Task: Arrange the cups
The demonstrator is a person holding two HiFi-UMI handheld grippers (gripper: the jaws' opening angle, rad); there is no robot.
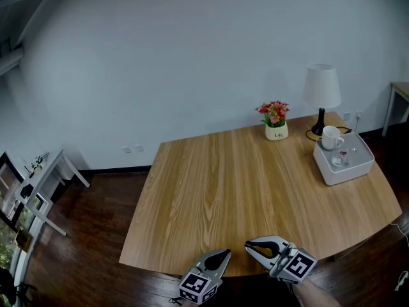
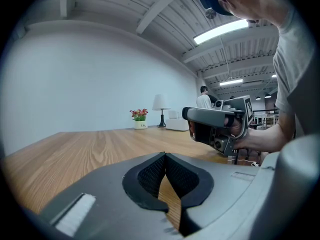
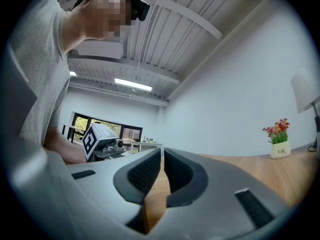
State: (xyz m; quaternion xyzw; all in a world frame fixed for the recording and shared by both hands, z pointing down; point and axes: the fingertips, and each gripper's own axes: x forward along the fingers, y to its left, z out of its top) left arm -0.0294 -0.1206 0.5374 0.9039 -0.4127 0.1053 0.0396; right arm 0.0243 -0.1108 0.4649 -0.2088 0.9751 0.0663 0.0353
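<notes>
A white mug [image 1: 331, 137] and a small clear glass cup [image 1: 338, 159] stand in a white tray [image 1: 355, 169] at the table's far right. Both grippers hover over the table's near edge, far from the cups. My left gripper [image 1: 224, 255] is shut with nothing between its pads, as the left gripper view [image 2: 165, 156] also shows. Just to its right, my right gripper [image 1: 250, 245] is shut and empty too [image 3: 162, 152]. The two point toward each other. In the left gripper view the tray [image 2: 175, 125] is small and far off.
On the wooden table [image 1: 230, 190] a flower pot [image 1: 276, 121] and a white lamp [image 1: 321, 93] stand at the far edge beside the tray. A white folding stand [image 1: 45, 184] is on the dark floor at the left. Another table's corner [image 1: 399, 93] shows at the right.
</notes>
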